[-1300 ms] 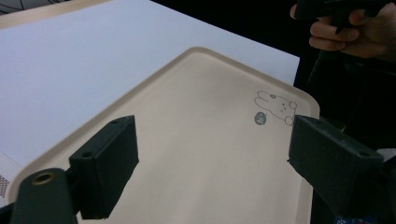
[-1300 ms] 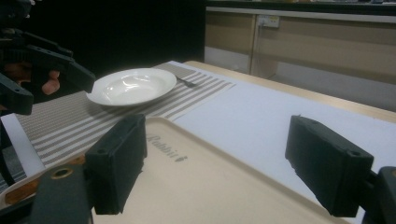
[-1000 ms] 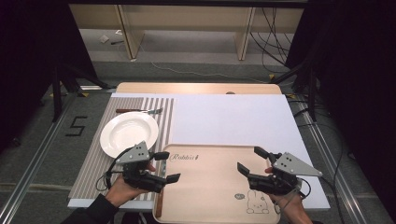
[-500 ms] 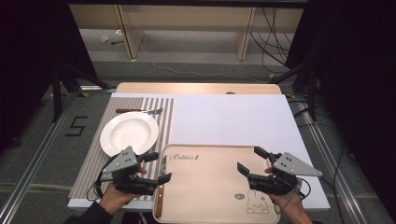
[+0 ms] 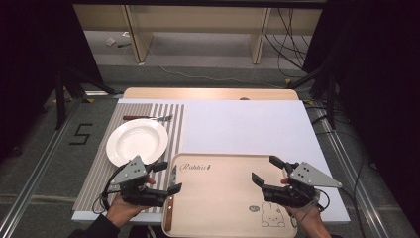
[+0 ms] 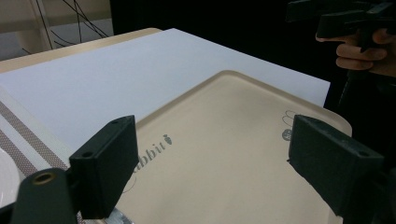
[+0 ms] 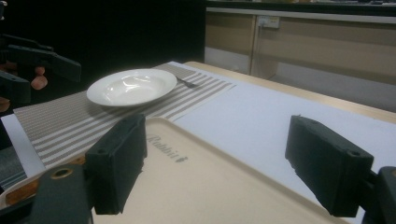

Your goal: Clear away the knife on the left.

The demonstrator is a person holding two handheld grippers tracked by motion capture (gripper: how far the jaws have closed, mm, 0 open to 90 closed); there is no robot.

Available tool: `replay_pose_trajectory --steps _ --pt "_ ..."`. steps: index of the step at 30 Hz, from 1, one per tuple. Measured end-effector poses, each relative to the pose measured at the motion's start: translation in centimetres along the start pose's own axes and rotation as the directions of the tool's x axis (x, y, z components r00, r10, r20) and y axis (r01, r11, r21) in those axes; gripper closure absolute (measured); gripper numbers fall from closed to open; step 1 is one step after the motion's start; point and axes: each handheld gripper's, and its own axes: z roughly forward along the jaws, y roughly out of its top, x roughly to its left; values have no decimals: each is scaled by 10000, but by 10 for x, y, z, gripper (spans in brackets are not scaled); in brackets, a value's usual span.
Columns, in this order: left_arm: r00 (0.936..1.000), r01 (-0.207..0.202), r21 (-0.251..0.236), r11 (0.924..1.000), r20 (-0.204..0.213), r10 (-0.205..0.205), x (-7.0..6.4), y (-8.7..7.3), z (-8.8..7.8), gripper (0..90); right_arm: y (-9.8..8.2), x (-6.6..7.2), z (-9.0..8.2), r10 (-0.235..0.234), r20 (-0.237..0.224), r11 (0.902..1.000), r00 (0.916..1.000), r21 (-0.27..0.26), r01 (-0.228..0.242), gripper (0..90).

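A beige tray (image 5: pixel 228 198) printed with a rabbit lies at the table's near edge, partly on a white mat (image 5: pixel 242 126). My left gripper (image 5: pixel 167 177) hovers at the tray's left rim, open and empty. My right gripper (image 5: pixel 263 169) hangs over the tray's right half, also open with nothing in it. In the left gripper view, the open jaws of the left gripper (image 6: pixel 212 140) frame the tray (image 6: pixel 224 154). The right gripper view looks across the tray (image 7: pixel 210 186) between the right gripper's (image 7: pixel 219 140) spread jaws to a white plate (image 7: pixel 131 86).
The white plate (image 5: pixel 137 141) sits on a striped placemat (image 5: pixel 99 173) at the left, with a fork (image 5: pixel 148 118) beyond it. A wooden-handled knife (image 5: pixel 170 210) lies along the tray's left rim. Cables and wooden furniture legs stand on the floor behind the table.
My left gripper has drawn back a little to the left, off the tray's edge. The right gripper, tray and plate have stayed put.
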Motion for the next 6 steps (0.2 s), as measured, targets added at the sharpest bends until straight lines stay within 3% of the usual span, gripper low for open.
replay_pose_trajectory --steps 6 --pt "9999 -154 283 9995 -14 154 -1 -1 3 156 0 0 0 -13 -4 10000 10000 0 13 216"
